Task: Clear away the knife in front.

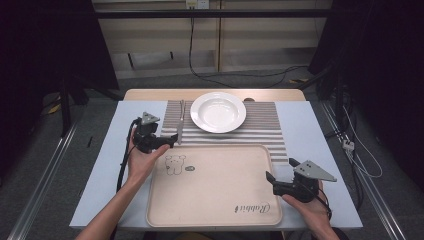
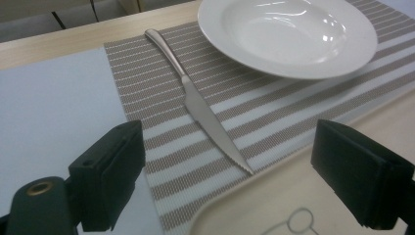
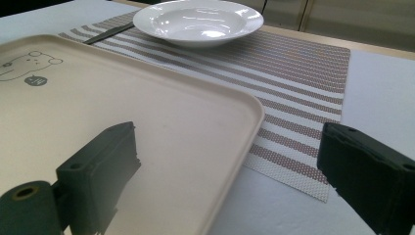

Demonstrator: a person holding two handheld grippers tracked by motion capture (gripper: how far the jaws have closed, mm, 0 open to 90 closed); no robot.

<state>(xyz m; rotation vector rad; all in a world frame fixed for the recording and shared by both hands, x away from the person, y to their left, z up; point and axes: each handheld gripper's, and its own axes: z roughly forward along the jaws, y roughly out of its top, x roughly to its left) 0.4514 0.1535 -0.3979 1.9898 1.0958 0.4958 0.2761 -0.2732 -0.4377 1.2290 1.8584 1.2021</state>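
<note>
Left gripper view is showing the left claw (image 2: pixel 235 171) gaping wide just short of the knife (image 2: pixel 198 105) lying flat on the striped placemat (image 2: pixel 274 122) (beside the plate (image 2: pixel 288 34)), so closing may be skidding its thin blade away.

White plate (image 1: pixel 218 112) on striped mat (image 1: pixel 265 125); knife (image 1: pixel 180 121) left of it. Beige tray (image 1: pixel 215 187) nearer. Left gripper (image 1: pixel 167 142) by knife tip; right gripper (image 1: pixel 281 169) at tray's right edge, jaws apart.

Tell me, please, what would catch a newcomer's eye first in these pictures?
Probably the white plate at the far middle of the striped placemat, with a knife to its left. Nearer lies an empty beige tray, the open left gripper and right gripper at its corners.
</note>
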